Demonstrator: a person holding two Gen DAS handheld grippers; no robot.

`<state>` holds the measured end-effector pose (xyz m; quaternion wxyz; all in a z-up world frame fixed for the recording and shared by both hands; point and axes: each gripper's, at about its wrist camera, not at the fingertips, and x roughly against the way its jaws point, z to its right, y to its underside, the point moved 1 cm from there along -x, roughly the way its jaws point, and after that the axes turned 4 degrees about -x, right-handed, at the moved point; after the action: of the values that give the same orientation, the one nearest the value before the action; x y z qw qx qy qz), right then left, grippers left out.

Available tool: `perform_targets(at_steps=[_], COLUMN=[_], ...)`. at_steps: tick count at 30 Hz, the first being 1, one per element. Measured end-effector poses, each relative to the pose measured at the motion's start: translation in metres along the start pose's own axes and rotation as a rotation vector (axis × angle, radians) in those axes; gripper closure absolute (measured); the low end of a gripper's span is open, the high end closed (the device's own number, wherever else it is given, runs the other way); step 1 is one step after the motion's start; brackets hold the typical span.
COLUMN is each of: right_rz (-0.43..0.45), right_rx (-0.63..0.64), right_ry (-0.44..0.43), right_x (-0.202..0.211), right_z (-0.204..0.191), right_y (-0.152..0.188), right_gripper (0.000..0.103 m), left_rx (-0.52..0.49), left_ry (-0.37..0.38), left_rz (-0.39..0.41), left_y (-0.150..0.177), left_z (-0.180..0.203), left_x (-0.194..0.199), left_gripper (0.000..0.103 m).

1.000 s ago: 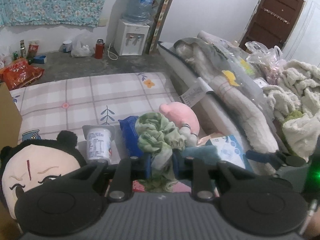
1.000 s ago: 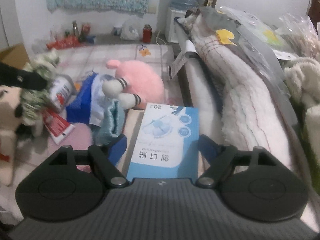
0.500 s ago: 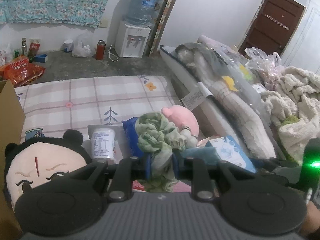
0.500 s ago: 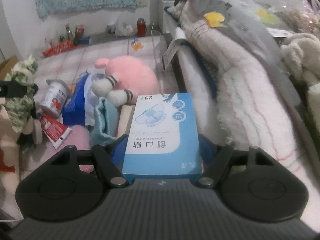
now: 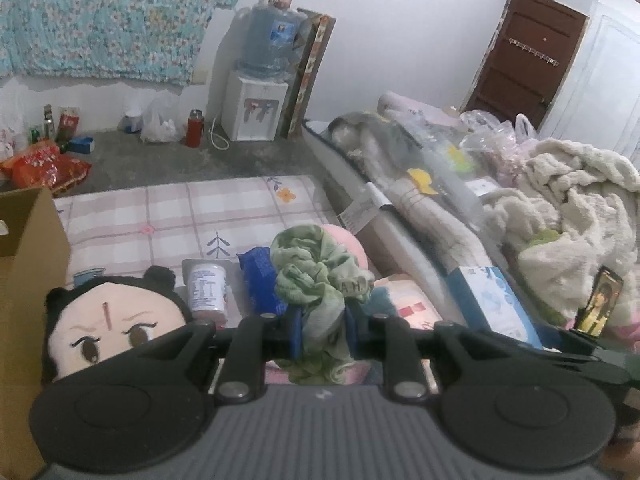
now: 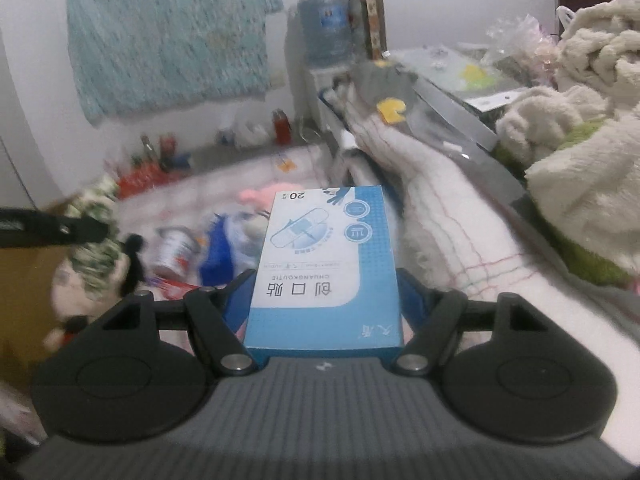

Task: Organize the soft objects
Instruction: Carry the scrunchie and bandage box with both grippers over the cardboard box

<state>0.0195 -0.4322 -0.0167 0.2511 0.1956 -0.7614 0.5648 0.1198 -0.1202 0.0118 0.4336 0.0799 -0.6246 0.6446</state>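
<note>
On a checked mattress (image 5: 168, 216), we see the left hand-held gripper (image 5: 320, 326) clamped on a green cloth (image 5: 316, 276), a doll head (image 5: 108, 324) at its 9 o'clock. The right hand-held gripper (image 6: 325, 300) grips a blue box (image 6: 326, 264).

The setting is a lived-in bedroom in a home. A pink-checked mattress sheet with flower prints (image 5: 168, 216) lies on a bare grey concrete floor (image 5: 224, 160). A white floor-standing water dispenser with a blue bottle (image 5: 260, 92) stands against the white plaster wall, beside a red thermos flask (image 5: 195, 133). A turquoise floral cloth (image 5: 108, 16) hangs on that wall. A dark brown wooden door (image 5: 528, 56) closes the far corner. Cream fleece blankets (image 5: 572, 200) are heaped at the right.
</note>
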Motion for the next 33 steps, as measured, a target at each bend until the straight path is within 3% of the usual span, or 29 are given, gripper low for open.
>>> perform_targets(at_steps=[10,17,21,27,33], right_rz=[0.093,0.085,0.049,-0.042,-0.165], right_rx=[0.043,0.14,0.215,0.328,0.403], right_ry=[-0.255,-0.497,-0.609,-0.685,-0.631], right_x=[0.076,0.083,0.074,0.034,-0.031], right_z=[-0.062,-0.146,-0.209,-0.312,-0.401], right_y=[0.001,-0.013,-0.021,-0.033,-0.039], right_gripper=[0.031,0.031,0.031,0.031,0.031], left_rx=[0.045,0.106,0.154,0.221,0.289], left_ry=[-0.047,-0.213,-0.301,-0.379,-0.369], left_rz=[0.102,0.215,0.247,0.203,0.103], left_y=[0.021,0.029,0.027,0.007,-0.016], left_z=[-0.013,-0.057,-0.096,-0.174,-0.266], left_x=[0.1,0.182,0.209,0.202,0.159], left_gripper=[0.081,0.08,0.08,0.08,0.079])
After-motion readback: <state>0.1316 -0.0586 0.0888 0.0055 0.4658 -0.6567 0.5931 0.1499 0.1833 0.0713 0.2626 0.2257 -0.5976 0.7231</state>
